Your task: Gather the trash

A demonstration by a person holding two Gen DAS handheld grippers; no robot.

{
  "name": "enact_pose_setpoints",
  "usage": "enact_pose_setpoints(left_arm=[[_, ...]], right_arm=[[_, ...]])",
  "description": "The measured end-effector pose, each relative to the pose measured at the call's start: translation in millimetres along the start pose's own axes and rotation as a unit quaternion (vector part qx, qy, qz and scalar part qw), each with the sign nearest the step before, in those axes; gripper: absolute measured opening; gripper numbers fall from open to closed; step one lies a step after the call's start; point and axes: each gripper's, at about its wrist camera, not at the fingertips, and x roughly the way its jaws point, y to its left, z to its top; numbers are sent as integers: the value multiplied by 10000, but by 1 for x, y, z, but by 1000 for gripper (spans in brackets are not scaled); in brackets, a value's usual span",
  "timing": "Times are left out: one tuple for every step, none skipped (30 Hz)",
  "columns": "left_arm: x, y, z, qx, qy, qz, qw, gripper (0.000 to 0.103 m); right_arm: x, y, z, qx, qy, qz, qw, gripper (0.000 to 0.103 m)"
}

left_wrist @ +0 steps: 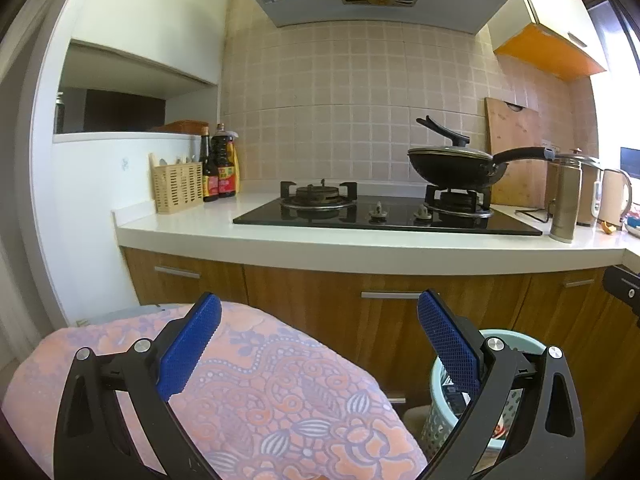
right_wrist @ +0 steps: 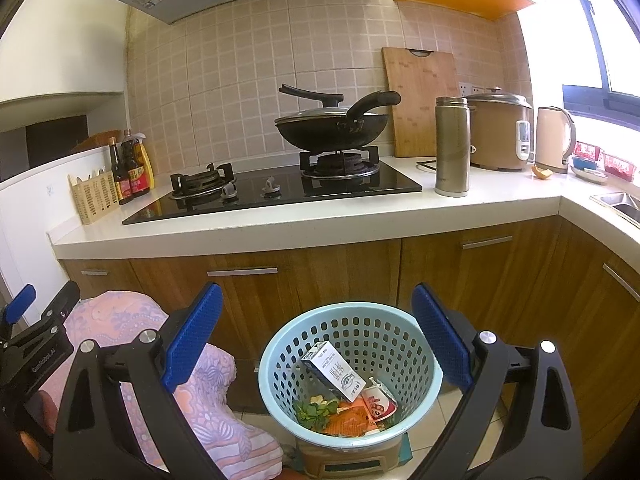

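At the far left of the counter we see a cream utensil caddy [right_wrist: 94, 197] with dark sauce bottles [right_wrist: 131, 168] just beside it, and below them, near us, a pink patterned cloth [left_wrist: 256, 392] draped over something bulky. Our left gripper [left_wrist: 318, 346] hangs above that cloth, its jaws spread wide and holding nothing. If we lower it carelessly, a blue pad could snag the fabric and drag it off.

Moving right, the black hob [right_wrist: 280, 188] carries a lidded wok [right_wrist: 334, 124] whose long handle juts toward us. A gripper lifted to the counter could knock that handle and tip the pan.

Below the hob, on the floor by the cabinets, stands the pale blue basket [right_wrist: 276, 364], which sits on a low tan stand. Inside lie a white carton [right_wrist: 334, 372], a red-and-white wrapper [right_wrist: 380, 402], orange scraps and some greens. Our right gripper [right_wrist: 316, 340] hovers over its mouth, jaws likewise wide apart and empty. The basket looks light and perched, so a bump on its rim could topple it and spill what is collected.

Further right stand a steel flask [right_wrist: 452, 146], a rice cooker [right_wrist: 500, 132] and a kettle [right_wrist: 554, 140]. Beside the kettle lies a small orange scrap [right_wrist: 543, 172], possibly peel, though glare from the window makes that uncertain. We judge it the likeliest trash left. Reaching for it means passing the tall flask, which could fall, and the cord [right_wrist: 426, 165] behind it could catch a finger.
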Motion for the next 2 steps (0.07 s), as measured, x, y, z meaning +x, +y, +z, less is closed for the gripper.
enact_pose_setpoints(left_arm=[[0,-1,-1,-5,5,-3,10000,95],[0,-1,-1,-10,18,-17,10000,95]], right_arm=[[0,0,0,-1,2,2,10000,91],[0,0,0,2,4,6,10000,91]])
